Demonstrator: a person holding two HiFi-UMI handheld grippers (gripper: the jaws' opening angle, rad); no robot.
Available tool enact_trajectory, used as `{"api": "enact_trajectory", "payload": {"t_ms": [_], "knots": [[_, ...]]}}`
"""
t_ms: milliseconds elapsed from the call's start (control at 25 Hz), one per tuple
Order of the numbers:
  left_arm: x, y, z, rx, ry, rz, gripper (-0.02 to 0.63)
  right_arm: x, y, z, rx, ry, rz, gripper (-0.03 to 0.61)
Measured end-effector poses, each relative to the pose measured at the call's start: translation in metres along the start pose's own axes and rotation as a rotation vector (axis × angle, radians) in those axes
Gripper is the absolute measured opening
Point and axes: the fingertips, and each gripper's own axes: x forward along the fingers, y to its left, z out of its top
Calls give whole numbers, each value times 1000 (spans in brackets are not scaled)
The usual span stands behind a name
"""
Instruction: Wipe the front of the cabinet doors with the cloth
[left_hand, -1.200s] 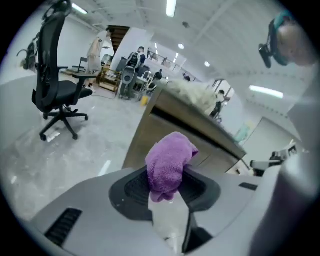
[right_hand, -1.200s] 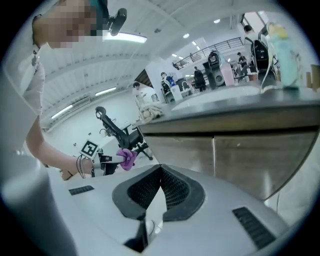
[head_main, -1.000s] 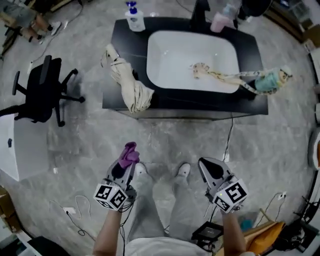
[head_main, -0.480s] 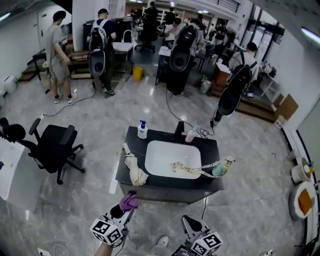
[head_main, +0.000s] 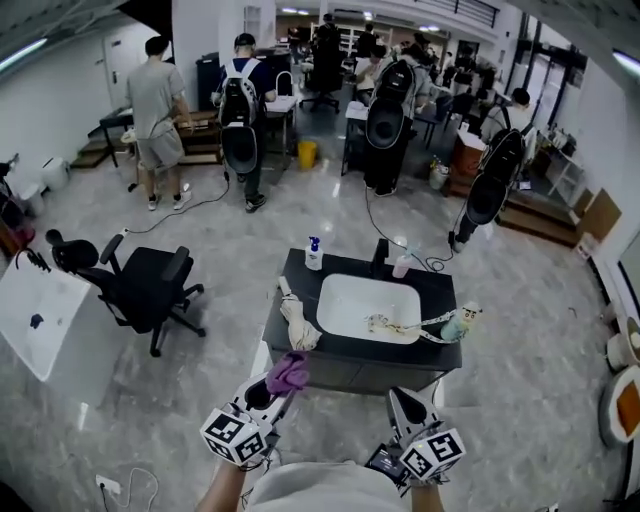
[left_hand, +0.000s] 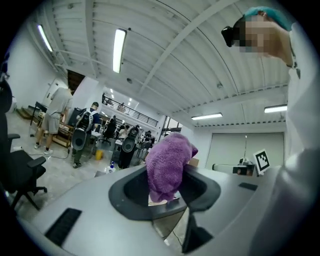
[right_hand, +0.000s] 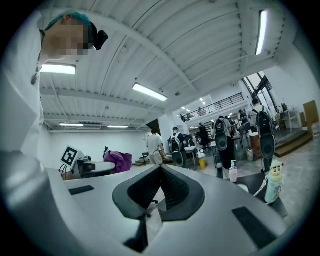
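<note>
The view now looks up across the big room, so the cabinet (head_main: 352, 374) with the sink (head_main: 368, 305) seems further off than a second ago, when the look went straight down; the wiping has not started, I think; the left tongs (head_main: 272, 388) still pinch the purple cloth (head_main: 290, 372), held up near the cabinet doors, not on them; the right tongs (head_main: 402, 402) are pressed together, holding nothing.
</note>
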Motion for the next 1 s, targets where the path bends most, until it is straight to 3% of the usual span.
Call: {"api": "enact_trajectory", "payload": {"t_ms": [200, 360, 560, 1000], "knots": [[-2, -31, -22, -91, -12, 70, 141, -10, -7, 5, -48, 0, 48, 26], [3, -58, -41, -69, 26, 80, 141, -21, -19, -5, -34, 4, 71, 26], [18, -81, -41, -30, 9, 89, 142, -40, -38, -9, -18, 12, 89, 26], [66, -140, -52, -13, 20, -32, 142, -84, -76, -3, -16, 8, 18, 26]]}}
